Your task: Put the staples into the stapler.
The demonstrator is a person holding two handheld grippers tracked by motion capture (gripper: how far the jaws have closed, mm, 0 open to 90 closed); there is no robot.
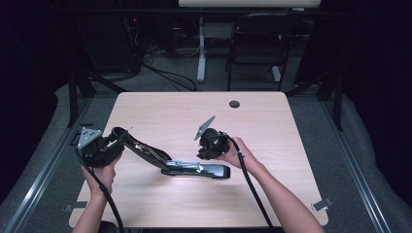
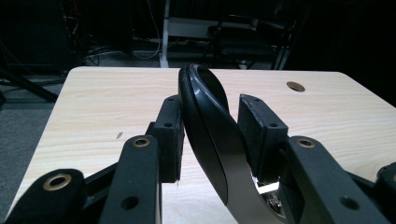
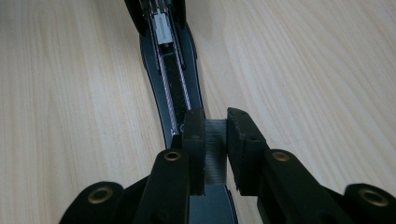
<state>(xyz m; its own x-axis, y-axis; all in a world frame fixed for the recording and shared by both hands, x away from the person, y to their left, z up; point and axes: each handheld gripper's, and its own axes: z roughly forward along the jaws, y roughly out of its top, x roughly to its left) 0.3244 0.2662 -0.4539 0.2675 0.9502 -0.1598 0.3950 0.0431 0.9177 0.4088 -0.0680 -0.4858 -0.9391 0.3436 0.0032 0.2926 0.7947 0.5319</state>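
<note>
Opened stapler (image 1: 167, 162) on the table (image 1: 272, 121), near the front edge, base (image 1: 206, 170) flat to the right, lid (image 1: 138, 148) raised toward the left. Left gripper (image 1: 116, 136) at the lid's far-left tip, right gripper (image 1: 210, 150) above the base. Cable hole (image 1: 234, 104) well behind, near the far edge.

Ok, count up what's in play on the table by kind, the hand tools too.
Stapler, opened: 1
Staple strip: 1
Tools: 2, left tool and right tool
Total: 4

Stapler (image 2: 210, 135) base behind tool pads
</note>
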